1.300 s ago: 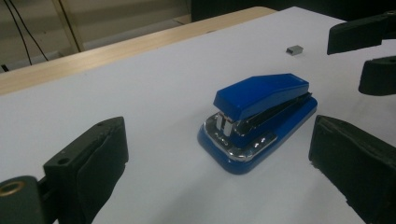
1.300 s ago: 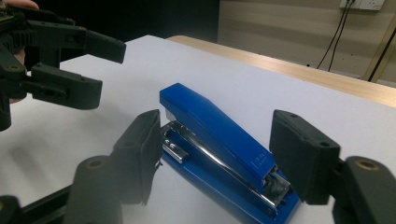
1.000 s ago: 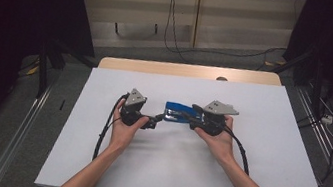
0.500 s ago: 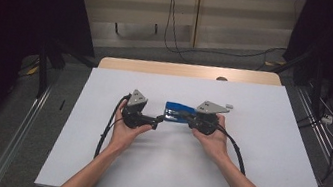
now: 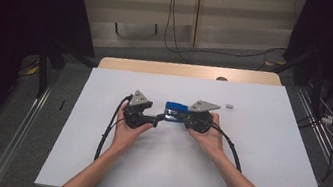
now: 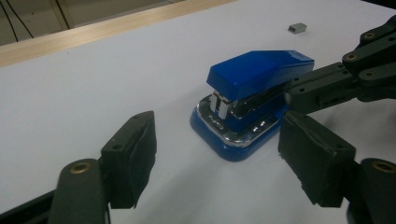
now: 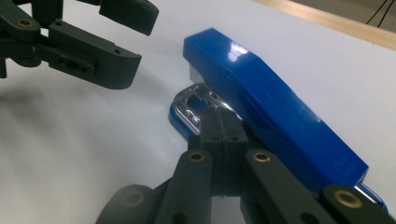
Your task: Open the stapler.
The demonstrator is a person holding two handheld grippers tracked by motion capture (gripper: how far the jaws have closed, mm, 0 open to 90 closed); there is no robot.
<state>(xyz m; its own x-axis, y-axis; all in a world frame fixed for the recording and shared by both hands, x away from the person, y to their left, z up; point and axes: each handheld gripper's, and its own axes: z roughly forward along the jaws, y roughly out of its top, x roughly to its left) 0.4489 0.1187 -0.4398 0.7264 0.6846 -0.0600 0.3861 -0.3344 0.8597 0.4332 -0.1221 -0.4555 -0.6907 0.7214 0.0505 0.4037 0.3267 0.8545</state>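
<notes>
High view first: a blue stapler (image 5: pixel 176 111) sits near the middle of the white tabletop (image 5: pixel 264 165), flat on its base, right between the two hands. From the left gripper view you get its front end — blue top, chrome magazine and chrome plate over a blue base (image 6: pixel 247 93).

Right gripper (image 7: pixel 219 135) — its jaws are pressed together, no gap between them, and they lie along the stapler's side with the tips up against the chrome plate at the front; whether anything is caught between them I cannot tell. In the left gripper view the same dark jaw comes in from the right and touches the stapler's flank.

Left gripper (image 6: pixel 215 163) — jaws spread wide, holding nothing, pointed at the stapler's front and just short of it. The stapler shows in the gap between them, a little farther on.

Both hands grip their tools from below in the high view, left hand (image 5: pixel 129 130) and right hand (image 5: pixel 208 138), forearms coming up from the near edge, black cables looping back over the tabletop.

Farther off, a small grey block (image 5: pixel 230 105) lies alone on the white surface, beyond the right gripper. A strip of bare wood (image 5: pixel 183 70) shows along the tabletop's far edge.
</notes>
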